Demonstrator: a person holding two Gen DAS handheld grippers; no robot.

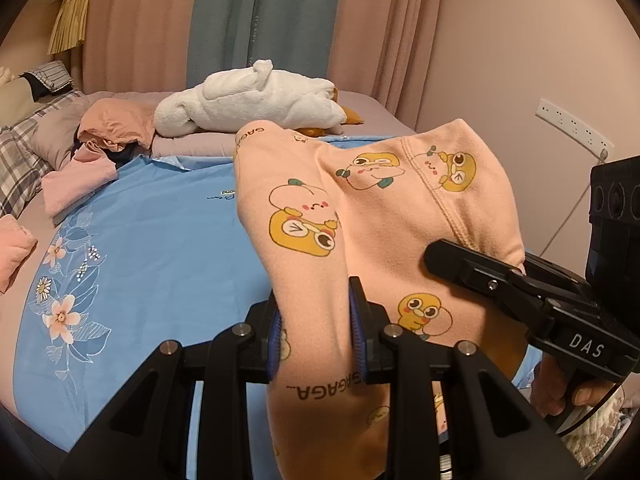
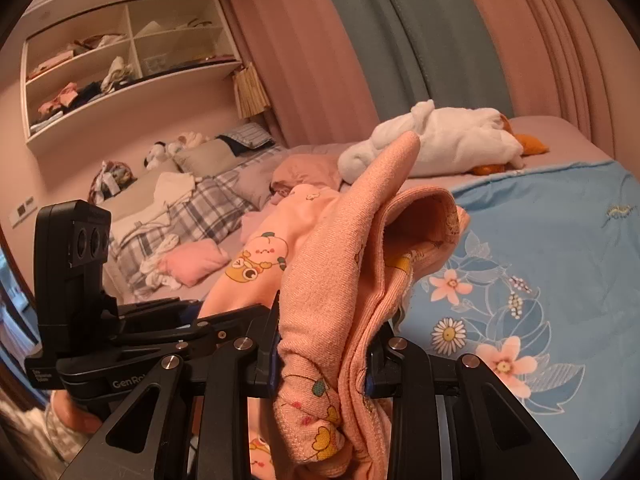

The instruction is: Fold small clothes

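You had the peach cartoon-print garment (image 1: 360, 208) lifted off the bed, held up above the blue floral sheet (image 1: 160, 232) rather than lying on it. Your left hand-held gripper (image 1: 316, 344) was clenched on one narrow stretch of that garment, the blue pads (image 1: 354, 320) pressing the cloth from both sides, with printed letters showing just below the pinch. Your right hand-held gripper (image 2: 324, 356) was likewise clamped on a bunched edge of the same garment (image 2: 344, 264), the fabric folded into several layers between its pads. In the left wrist view the right tool came in beside the garment, its black finger (image 1: 460, 260) laid against the cloth, and part of your hand (image 1: 568, 384) showed under it. The garment stretched between the two grips, its yellow duck pictures facing the left camera; which part of it each grip held was hard to tell, perhaps a leg and a waistband.

Beyond the blue floral sheet, at the far side of the bed, lay a white plush toy (image 1: 256, 100). To the left of the sheet sat a heap of pink clothes (image 1: 96, 152) and, farther left, a plaid pillow (image 1: 20, 160). In the right wrist view, wall shelves (image 2: 120, 60) above the bed held more folded clothes
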